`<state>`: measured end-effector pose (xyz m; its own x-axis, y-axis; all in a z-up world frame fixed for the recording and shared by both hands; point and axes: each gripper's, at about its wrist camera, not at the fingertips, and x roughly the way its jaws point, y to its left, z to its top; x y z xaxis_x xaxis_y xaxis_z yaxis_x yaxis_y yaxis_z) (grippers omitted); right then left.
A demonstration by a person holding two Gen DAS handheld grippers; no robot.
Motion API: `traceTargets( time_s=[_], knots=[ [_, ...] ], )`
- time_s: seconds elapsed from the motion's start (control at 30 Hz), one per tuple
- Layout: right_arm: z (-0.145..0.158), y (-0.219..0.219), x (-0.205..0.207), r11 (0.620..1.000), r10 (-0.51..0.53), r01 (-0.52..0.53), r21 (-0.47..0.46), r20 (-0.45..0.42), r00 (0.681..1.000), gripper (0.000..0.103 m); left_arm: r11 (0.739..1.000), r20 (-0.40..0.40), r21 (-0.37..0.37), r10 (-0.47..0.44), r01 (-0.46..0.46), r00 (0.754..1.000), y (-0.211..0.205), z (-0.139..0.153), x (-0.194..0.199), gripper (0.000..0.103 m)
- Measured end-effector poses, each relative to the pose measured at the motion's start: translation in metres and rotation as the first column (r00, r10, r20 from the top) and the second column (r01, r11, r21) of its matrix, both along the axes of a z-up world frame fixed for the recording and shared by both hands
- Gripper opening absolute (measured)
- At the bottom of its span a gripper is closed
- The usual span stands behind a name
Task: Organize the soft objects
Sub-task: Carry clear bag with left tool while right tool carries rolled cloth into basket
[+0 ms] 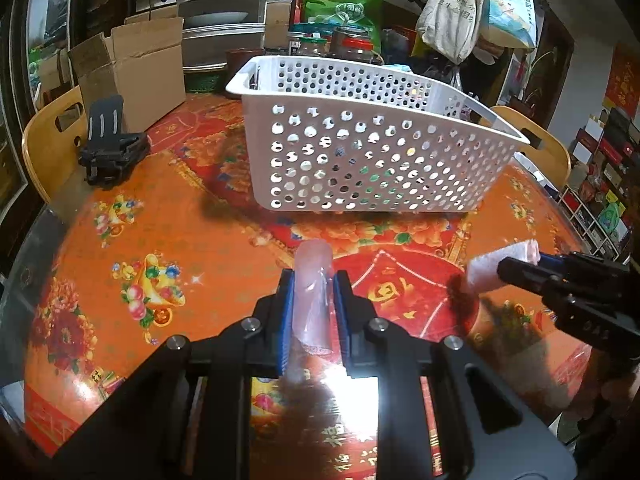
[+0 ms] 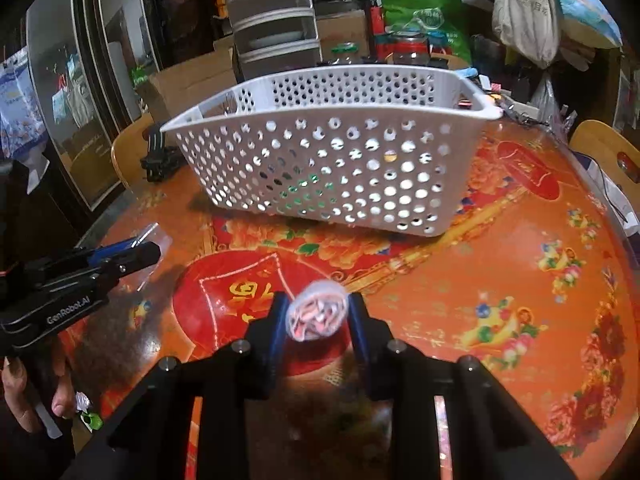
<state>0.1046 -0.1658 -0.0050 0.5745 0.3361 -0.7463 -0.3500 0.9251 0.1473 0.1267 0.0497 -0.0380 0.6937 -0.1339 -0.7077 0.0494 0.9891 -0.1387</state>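
Looking down the left gripper (image 1: 313,300), we see its blue pads squeezed tight on a see-through pink plastic bag (image 1: 312,300) that sticks out past the tips, above the bench (image 1: 180,240). The bench has a shiny orange and red cloth with flowers on it. Over on the right of that view we see our right gripper (image 1: 516,270) holding a white and pink roll (image 1: 500,266) of soft stuff, lifted off the bench. From the right gripper's (image 2: 318,316) own camera, the same roll (image 2: 317,316) sits end-on between the two fingers, and we see pink folds curled up inside a white wrap. The fingers press on both sides of it, so the gripper is closed around the roll. That picture is a bit blurry. The left gripper (image 2: 154,250) shows at the left there, with the clear bag (image 2: 154,240) in its tips. A person's hand (image 2: 28,392) grips its handle low on the left. A white basket (image 1: 372,160) full of round holes stands farther back, in the middle of the bench. We cannot tell what is inside it. A black clip stand (image 1: 110,144) sits far left, near a brown cardboard box (image 1: 132,68). Jars, bags and shelves fill the room behind.
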Motion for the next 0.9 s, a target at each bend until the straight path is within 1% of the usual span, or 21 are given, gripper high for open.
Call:
traceTargets(
  time_s=[0.17,0.37,0.5,0.67,0.8,0.9],
  knots=[
    [0.014,-0.011,-0.005,1.0,-0.015,0.014,0.021,0.028,0.999,0.027,1.0,0.008,-0.004,-0.013,0.013,1.0,-0.004,0.006,0.001,0.017],
    [0.039,-0.021,-0.011,0.999,-0.02,0.017,0.034,0.072,0.997,0.027,0.999,0.029,-0.014,-0.03,0.031,0.999,-0.004,0.024,0.002,0.017],
    [0.066,-0.025,-0.01,0.999,-0.017,0.012,0.046,0.109,0.994,0.027,0.999,0.056,-0.021,-0.044,0.045,0.997,-0.002,0.05,0.006,0.017],
    [0.103,-0.027,0.003,0.999,-0.015,0.007,0.052,0.145,0.989,0.027,0.998,0.103,-0.022,-0.06,0.063,0.993,0.0,0.092,0.018,0.017],
    [0.129,-0.021,0.022,1.0,-0.012,0.008,0.025,0.171,0.985,0.027,0.997,0.128,-0.018,-0.071,0.073,0.989,0.0,0.126,0.038,0.017],
    [0.145,-0.014,0.045,1.0,-0.018,0.019,-0.007,0.184,0.983,0.027,0.997,0.132,-0.011,-0.07,0.072,0.989,0.0,0.151,0.065,0.017]
  ],
)
